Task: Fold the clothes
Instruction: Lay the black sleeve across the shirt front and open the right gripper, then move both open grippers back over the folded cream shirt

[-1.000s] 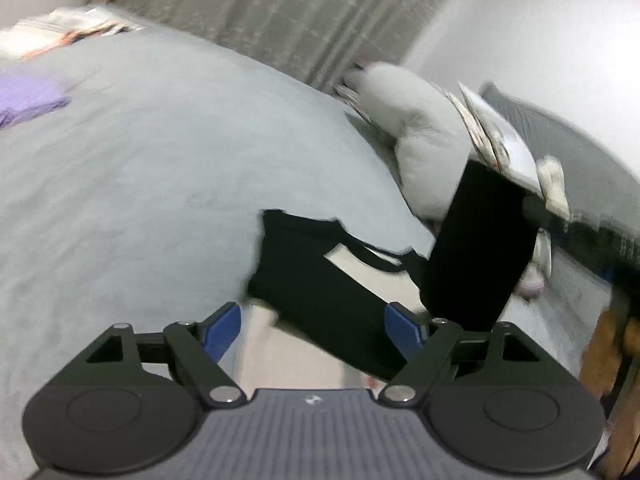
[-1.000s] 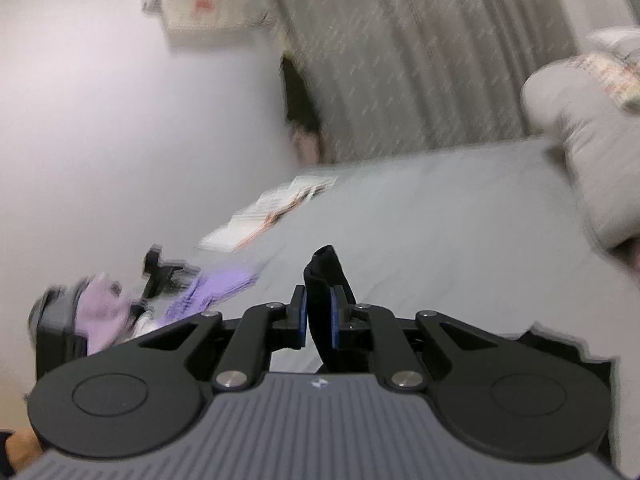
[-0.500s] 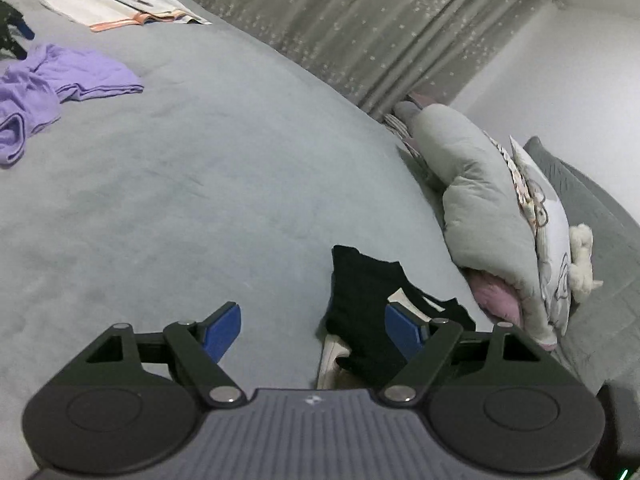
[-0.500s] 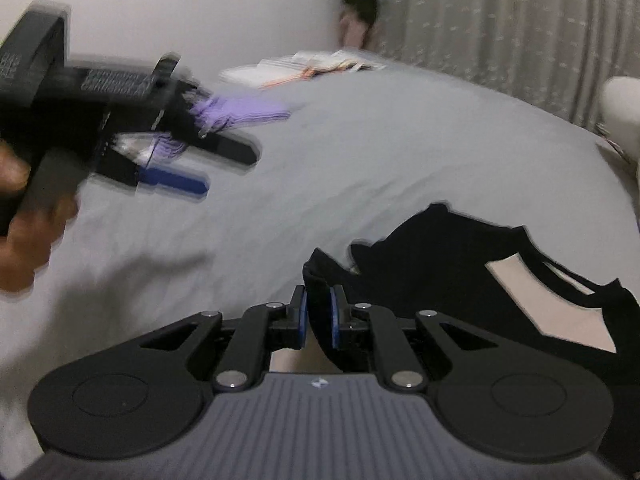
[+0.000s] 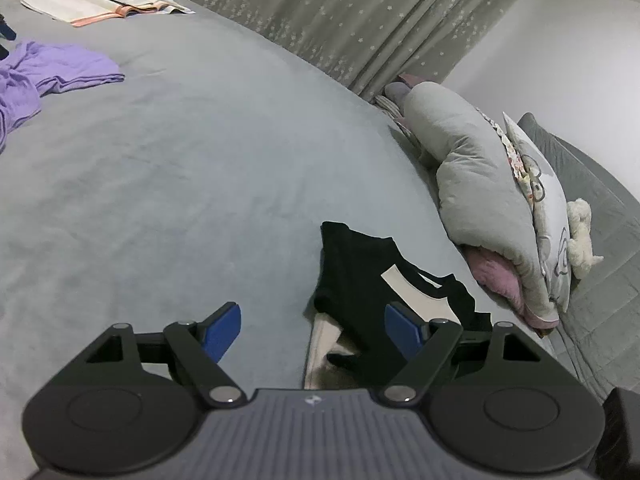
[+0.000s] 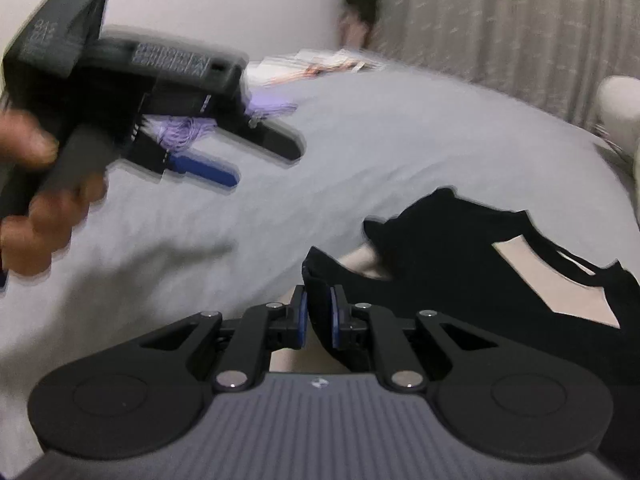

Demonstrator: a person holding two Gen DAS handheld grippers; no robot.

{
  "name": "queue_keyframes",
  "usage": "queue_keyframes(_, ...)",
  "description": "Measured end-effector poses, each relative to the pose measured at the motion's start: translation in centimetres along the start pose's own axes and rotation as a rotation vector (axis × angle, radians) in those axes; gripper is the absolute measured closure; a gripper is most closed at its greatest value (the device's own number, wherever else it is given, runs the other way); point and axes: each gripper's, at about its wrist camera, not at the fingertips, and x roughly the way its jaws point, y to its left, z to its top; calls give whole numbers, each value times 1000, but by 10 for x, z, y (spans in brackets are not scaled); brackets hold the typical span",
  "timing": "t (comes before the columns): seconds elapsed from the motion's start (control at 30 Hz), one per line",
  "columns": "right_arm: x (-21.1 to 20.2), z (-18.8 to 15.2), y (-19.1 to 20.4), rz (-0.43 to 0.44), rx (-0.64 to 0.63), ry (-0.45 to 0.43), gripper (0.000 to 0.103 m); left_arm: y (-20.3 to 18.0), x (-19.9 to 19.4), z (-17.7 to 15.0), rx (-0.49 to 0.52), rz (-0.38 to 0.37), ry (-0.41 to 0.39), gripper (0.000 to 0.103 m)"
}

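Observation:
A black and cream garment [image 5: 360, 276] lies crumpled on the grey bed [image 5: 180, 168], near its right side. My left gripper [image 5: 312, 326] hovers open above the bed, its right pad over the garment's edge and nothing between the pads. In the right wrist view my right gripper [image 6: 317, 312] is shut on a black fold of the same garment [image 6: 460, 256], the rest of which spreads to the right. The left gripper [image 6: 240, 160], held by a hand [image 6: 44, 208], shows blurred at upper left of that view.
A purple garment [image 5: 48, 72] lies at the bed's far left, and an open book [image 5: 100, 4] beyond it. Grey pillows and bedding [image 5: 488, 192] with a small plush toy [image 5: 582, 232] pile up on the right. A starred curtain [image 5: 360, 20] hangs behind.
My right gripper has come down with the black fold, from raised above the bed to low beside the garment. The left gripper has shifted a little. The hanging black cloth has dropped from the left view.

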Motion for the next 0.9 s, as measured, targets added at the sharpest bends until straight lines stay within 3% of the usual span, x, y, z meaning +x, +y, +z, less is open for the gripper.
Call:
queue_keyframes(0.13, -1, 11, -15, -16, 129, -64, 91, 0, -2, 0, -5, 9, -8, 24)
queue_keyframes(0.37, 14, 0, 3, 95, 66, 71, 90, -4, -3, -1, 32, 45, -26, 24)
queue_keyframes(0.63, 5, -18, -14, 53, 117, 90, 89, -18, 1, -8, 102, 42, -13, 24)
queue_keyframes(0.7, 1, -22, -16, 51, 109, 95, 80, -21, 3, -10, 118, 32, -3, 24)
queue_keyframes(0.77, -4, -28, -19, 89, 121, 120, 51, -23, 5, -12, 130, 29, 7, 24)
queue_keyframes(0.8, -7, -30, -20, 117, 134, 130, 45, -24, 7, -13, 138, 35, 13, 24)
queue_keyframes(0.83, -14, -33, -24, 144, 152, 134, 39, -25, 9, -14, 144, 39, 20, 24)
queue_keyframes(0.9, -33, -36, -36, 147, 176, 104, 38, -29, 12, -17, 156, 40, 31, 24)
